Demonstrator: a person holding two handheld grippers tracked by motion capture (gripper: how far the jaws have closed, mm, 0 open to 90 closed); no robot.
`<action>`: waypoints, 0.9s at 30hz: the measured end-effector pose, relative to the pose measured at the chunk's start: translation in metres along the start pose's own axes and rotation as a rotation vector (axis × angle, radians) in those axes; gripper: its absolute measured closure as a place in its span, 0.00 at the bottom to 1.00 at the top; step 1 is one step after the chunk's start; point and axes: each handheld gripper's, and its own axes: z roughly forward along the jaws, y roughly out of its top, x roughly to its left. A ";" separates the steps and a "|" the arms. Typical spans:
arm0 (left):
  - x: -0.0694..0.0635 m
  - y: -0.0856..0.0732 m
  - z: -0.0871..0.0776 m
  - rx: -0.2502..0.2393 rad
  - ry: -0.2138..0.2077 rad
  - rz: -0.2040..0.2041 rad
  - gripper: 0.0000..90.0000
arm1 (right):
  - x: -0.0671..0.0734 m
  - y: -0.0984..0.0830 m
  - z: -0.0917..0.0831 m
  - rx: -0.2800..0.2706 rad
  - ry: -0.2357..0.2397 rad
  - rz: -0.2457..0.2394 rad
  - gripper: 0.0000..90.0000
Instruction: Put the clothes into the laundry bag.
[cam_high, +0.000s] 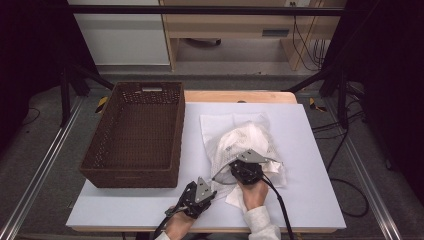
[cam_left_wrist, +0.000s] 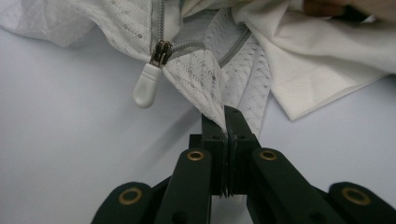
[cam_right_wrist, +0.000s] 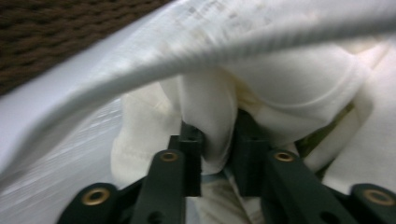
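The left gripper (cam_left_wrist: 226, 122) pinches the white mesh zippered laundry bag's (cam_high: 240, 142) edge; the right gripper (cam_right_wrist: 218, 140) clamps white cloth (cam_right_wrist: 280, 93) inside it. Stuffing looks unfinished; the brown wicker basket (cam_high: 100, 150) waits at the table's left edge.

Mesh laundry bag (cam_left_wrist: 205, 70): white perforated knit cloth, matt, with a grey toothed zip (cam_left_wrist: 161, 23), a dull bronze-toned metal slider and a smooth, slightly glossy white plastic pull tab (cam_left_wrist: 145, 86); a plain white woven cloth (cam_left_wrist: 317, 70) beside it is matt and soft-creased, and the white garment (cam_right_wrist: 299, 88) at the right gripper (cam_right_wrist: 218, 140) is a thicker matt fabric with stitched hems. Basket (cam_high: 135, 135): dark brown woven wicker, rough and openwork; table cover (cam_high: 310, 150): smooth matt white sheet over a pale wood top (cam_high: 240, 96). Both grippers, left gripper (cam_left_wrist: 226, 122) included: matt black plastic-looking jaws with brass-coloured metal rivets.
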 end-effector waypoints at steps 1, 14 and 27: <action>0.000 0.000 0.000 0.001 -0.002 -0.003 0.97 | -0.001 0.001 -0.009 -0.002 0.029 0.008 0.72; 0.002 0.000 0.000 0.003 -0.007 -0.008 0.97 | -0.043 -0.040 -0.078 -0.009 -0.007 0.091 0.43; 0.001 0.000 0.000 0.003 -0.002 -0.006 0.97 | -0.023 -0.005 -0.040 -0.082 0.144 0.037 0.91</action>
